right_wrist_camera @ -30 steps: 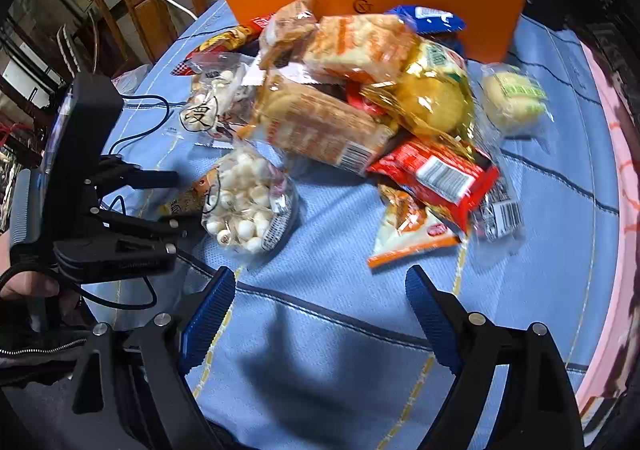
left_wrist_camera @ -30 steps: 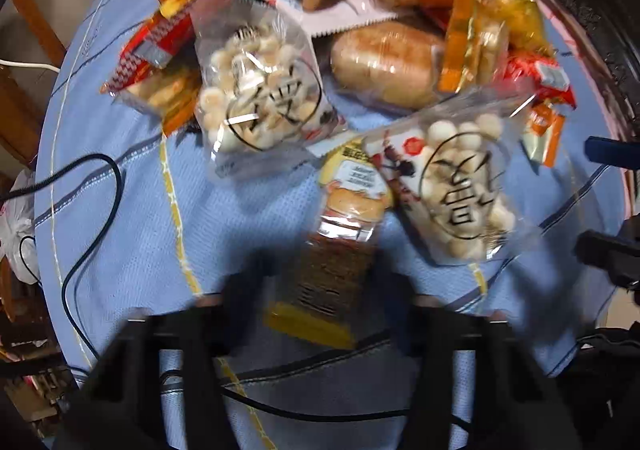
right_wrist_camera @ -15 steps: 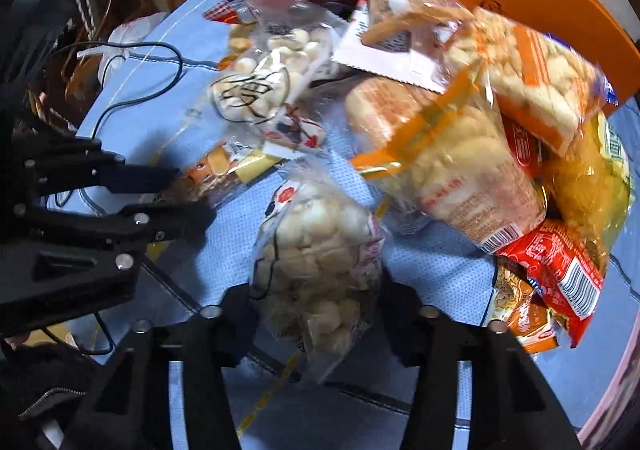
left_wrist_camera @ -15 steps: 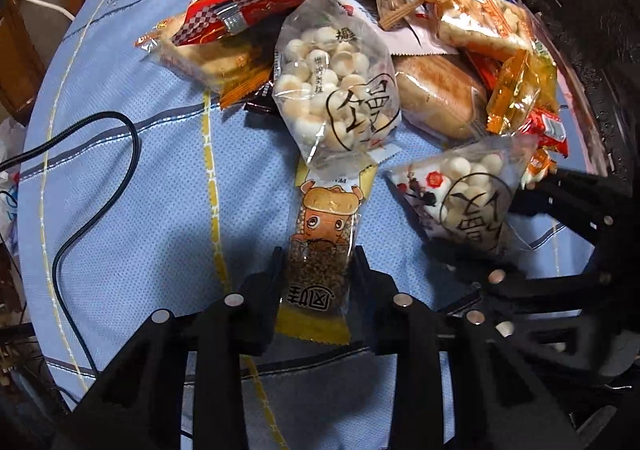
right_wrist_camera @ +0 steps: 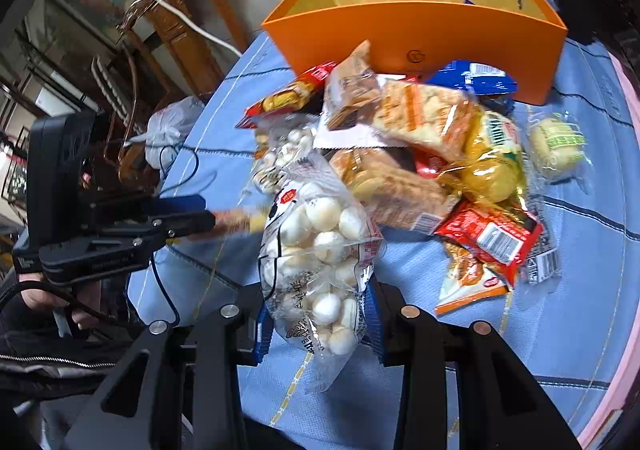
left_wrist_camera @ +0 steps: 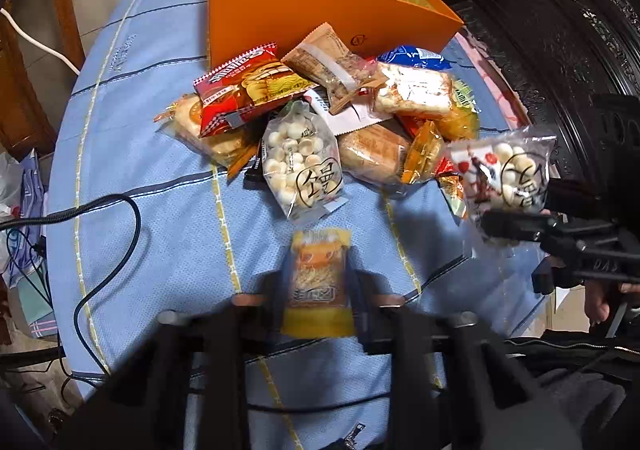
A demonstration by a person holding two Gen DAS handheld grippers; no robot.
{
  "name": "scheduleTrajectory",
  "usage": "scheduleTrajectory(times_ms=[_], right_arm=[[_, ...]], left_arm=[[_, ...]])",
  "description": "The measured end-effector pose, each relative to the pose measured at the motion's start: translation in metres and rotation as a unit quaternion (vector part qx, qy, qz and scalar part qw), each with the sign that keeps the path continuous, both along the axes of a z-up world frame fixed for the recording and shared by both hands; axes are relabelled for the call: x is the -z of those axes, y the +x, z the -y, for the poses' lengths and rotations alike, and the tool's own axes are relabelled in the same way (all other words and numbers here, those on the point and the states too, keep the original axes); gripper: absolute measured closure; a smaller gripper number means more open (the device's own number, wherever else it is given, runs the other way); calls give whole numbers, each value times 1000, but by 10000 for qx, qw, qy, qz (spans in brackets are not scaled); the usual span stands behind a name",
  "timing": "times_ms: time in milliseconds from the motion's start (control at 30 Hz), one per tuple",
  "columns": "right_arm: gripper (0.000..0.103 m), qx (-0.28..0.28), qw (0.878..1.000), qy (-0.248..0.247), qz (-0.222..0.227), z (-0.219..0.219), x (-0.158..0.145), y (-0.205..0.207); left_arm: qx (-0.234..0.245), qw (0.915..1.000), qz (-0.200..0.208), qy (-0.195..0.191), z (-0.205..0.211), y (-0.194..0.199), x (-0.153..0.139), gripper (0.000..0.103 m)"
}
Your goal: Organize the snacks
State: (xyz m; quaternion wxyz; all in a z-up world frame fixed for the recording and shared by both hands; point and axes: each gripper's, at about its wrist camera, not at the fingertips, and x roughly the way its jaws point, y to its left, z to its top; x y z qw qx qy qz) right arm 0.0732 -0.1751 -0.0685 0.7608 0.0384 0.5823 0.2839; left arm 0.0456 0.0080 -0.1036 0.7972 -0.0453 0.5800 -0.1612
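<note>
Both pkts now lifted: left claw (left_wrist_camera: pixel 318 292) on yellow pkt (left_wrist_camera: pixel 318 282), right claw (right_wrist_camera: pixel 318 320) closing on ball bag (right_wrist_camera: pixel 320 254).

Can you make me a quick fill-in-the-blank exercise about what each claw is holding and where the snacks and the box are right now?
1. The left claw is shut on a narrow snack packet with a ______ bottom edge.
2. The right claw, closing, grips a clear bag of small white ______.
3. The orange box behind the snack pile looks ______ inside.
4. The pile lies on a ______ tablecloth.

Missing words: yellow; balls; empty; blue
</note>
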Motion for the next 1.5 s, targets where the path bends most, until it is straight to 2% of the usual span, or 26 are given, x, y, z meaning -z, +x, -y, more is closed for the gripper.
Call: scheduleTrajectory(times_ms=[67,133,167,233,267,300,400,500,600,767,833,867,900,933,967,1167,1267,1333,1433,1500], right_arm=[[65,-1,10000,31,22,-2,-2,4],[65,-113,9999,-40,-15,-4,2,8],[65,-144,9999,-49,-33,-4,4,6],[65,-229,9997,-30,-85,-6,6,5],[65,-275,9996,-44,-83,-7,7,5],[65,-305,9995,-48,-81,-6,6,3],[65,-410,9991,-61,-86,-9,7,4],[65,-476,9988,-44,-60,-11,5,5],[65,-503,9987,-37,-74,-12,5,5],[65,-408,9991,-58,-48,-6,2,5],[64,-330,9994,-78,-65,1,2,4],[64,-293,9995,-89,-71,3,3,4],[64,-234,9997,-98,-68,7,3,3],[64,-188,9998,-96,-52,10,1,3],[64,-142,9999,-91,-34,13,0,2],[64,-102,9997,125,207,20,-16,1],[64,-89,9993,161,337,18,-25,9],[65,-78,9991,206,375,17,-30,16],[65,-68,9986,240,463,15,-36,27],[65,-39,9976,283,626,13,-46,37]], left_arm=[[1,10000,-58,-58,11,1,2,103],[54,9995,-211,210,18,3,13,103],[95,9990,-291,314,23,3,23,95],[207,9978,-465,427,22,-3,36,69],[227,9972,-489,509,23,-4,40,46],[264,9967,-489,597,25,-7,42,39],[497,9961,-512,527,29,-18,38,34],[435,9945,-363,880,30,-18,38,34],[-59,9977,-124,668,20,5,28,32],[-598,9976,-337,134,25,58,38,32],[-660,9963,-482,252,31,72,51,34],[-676,9944,-658,470,34,79,62,52],[-711,9922,-800,632,36,82,70,57],[-777,9918,-816,607,35,83,70,63],[-773,9927,-773,517,35,81,65,71],[-605,9971,-450,103,21,46,14,71],[-608,9976,-336,62,8,34,-5,71],[-659,9975,-245,91,-1,30,-17,71],[-723,9973,-66,-68,3,30,-35,71],[-731,9970,219,-123,-5,35,-52,71]])
